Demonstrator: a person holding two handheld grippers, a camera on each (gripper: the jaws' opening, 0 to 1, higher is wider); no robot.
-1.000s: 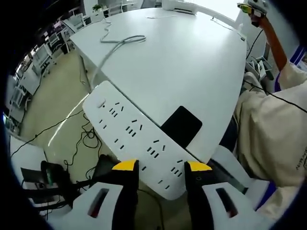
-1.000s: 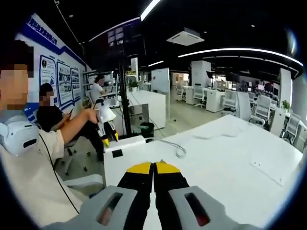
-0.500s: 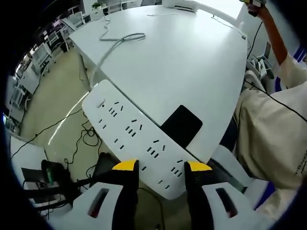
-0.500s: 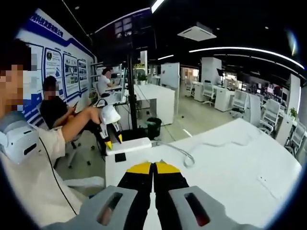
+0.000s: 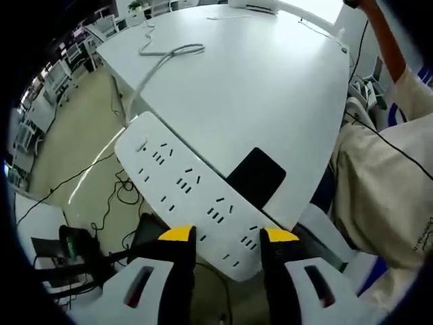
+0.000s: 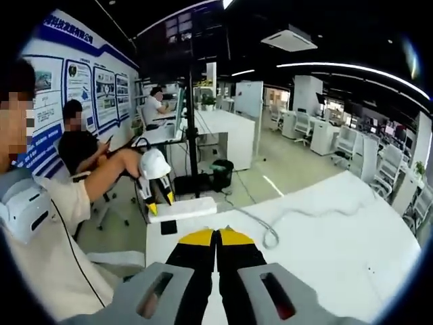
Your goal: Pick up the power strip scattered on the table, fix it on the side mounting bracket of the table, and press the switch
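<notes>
Open-plan office, ceiling strip lights, rows of white desks and chairs far behind. White tabletop (image 5: 270, 81) spreads wide in the left gripper view; the right gripper view shows the same tabletop (image 6: 352, 264) from its near edge.

Left gripper (image 5: 229, 237): yellow-tipped jaws set apart, the near end of the long white multi-socket power strip (image 5: 189, 193) between them. Whether the tips press its sides, cannot tell. Strip lies at the tabletop's edge, slanting up and left, most of its length overhanging the floor. Flat black rectangular pad (image 5: 256, 177) on the tabletop just beside the strip, on its right. Grey-white cable (image 5: 166, 57) runs from the strip's far end up onto the tabletop and loops there. Dark cords (image 5: 118, 196) lie on the tan floor below.

Right gripper (image 6: 216, 235): yellow-tipped jaws closed together, nothing between them. In this view the left gripper (image 6: 157, 203) holds the power strip (image 6: 184, 208) at the tabletop's far-left edge, black pad (image 6: 169, 227) just beside it, cable (image 6: 270, 233) curling across the tabletop. Person in a cream shirt (image 6: 47, 271) at left, arm extended to that gripper.
</notes>
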